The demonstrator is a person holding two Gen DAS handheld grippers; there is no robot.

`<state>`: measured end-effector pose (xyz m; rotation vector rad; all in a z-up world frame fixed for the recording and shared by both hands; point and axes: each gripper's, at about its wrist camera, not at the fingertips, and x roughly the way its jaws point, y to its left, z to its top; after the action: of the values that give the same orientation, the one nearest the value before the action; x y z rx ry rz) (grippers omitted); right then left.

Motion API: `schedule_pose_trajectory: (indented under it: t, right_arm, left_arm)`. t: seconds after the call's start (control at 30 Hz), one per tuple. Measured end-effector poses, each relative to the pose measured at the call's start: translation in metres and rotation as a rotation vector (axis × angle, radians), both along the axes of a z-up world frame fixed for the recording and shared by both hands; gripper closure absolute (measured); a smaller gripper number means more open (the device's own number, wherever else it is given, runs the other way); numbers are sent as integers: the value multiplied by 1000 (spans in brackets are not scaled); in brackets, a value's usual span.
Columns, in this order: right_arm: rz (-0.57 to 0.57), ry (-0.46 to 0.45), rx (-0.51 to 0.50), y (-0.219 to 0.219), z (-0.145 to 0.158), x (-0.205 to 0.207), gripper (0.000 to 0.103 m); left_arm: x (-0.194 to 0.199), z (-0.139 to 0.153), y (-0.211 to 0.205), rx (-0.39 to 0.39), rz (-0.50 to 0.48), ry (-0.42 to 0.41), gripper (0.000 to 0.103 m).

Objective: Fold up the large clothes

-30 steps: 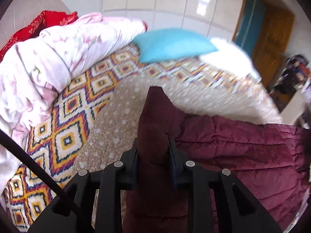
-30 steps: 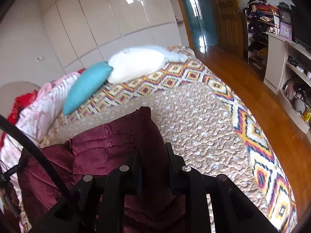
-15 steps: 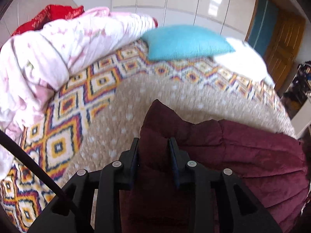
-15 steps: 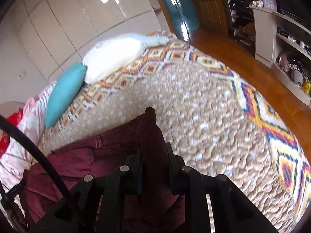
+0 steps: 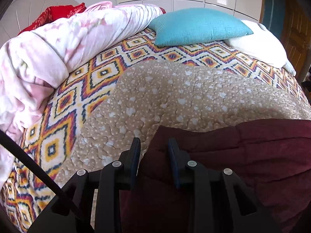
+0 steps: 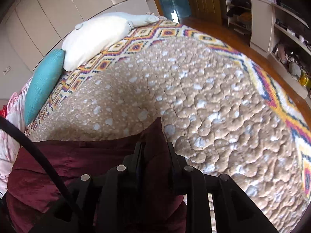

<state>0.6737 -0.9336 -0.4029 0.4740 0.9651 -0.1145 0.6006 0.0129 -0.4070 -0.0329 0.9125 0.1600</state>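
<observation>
Bed under maroon garment, pillows

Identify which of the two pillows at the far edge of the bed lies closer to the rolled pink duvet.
The teal pillow: it sits beside the pink duvet, while the white pillow lies beyond it, toward the door.

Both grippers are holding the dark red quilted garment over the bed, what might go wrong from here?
1. The left gripper pinches only the corner of the dark red quilted garment, so the fabric may slip out.
2. The right gripper, whose jaws have just been opening with fabric still between them, might drop its corner unevenly.
3. The bumpy beige quilted bedspread could drag on the garment and skew the fold.
</observation>
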Motion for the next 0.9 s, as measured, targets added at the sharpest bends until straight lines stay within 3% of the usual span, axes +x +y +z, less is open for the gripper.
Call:
schedule_pose_trajectory:
  t: [0.27,0.37,0.4,0.47,0.6,0.77,0.87,0.9]
  right_arm:
    - [-17,-5,62,-9,-10,1,75]
    - [-20,5,60,-9,-8,2,71]
    - [-20,23,43,-9,-3,2,64]
    - [-31,24,-44,-11,20,-3,50]
    - [-66,-90,-183,-25,89,-29,30]
    - [-84,-172,-177,-28,151,-72,30]
    - [9,-188,-169,6,168,-90,32]
    - [56,-185,-166,22,169,-93,39]
  left_arm:
    - [1,-7,-7,43,9,-7,74]
    - [-1,-4,-7,73,27,-8,65]
    - [-2,-1,-6,77,29,-9,62]
    - [-10,11,-5,80,16,-25,59]
    - [-39,41,1,96,-5,-81,56]
    - [-98,86,10,23,-27,-142,53]
    - [-143,108,6,28,-50,-182,51]
    - [-154,112,6,28,-56,-189,49]
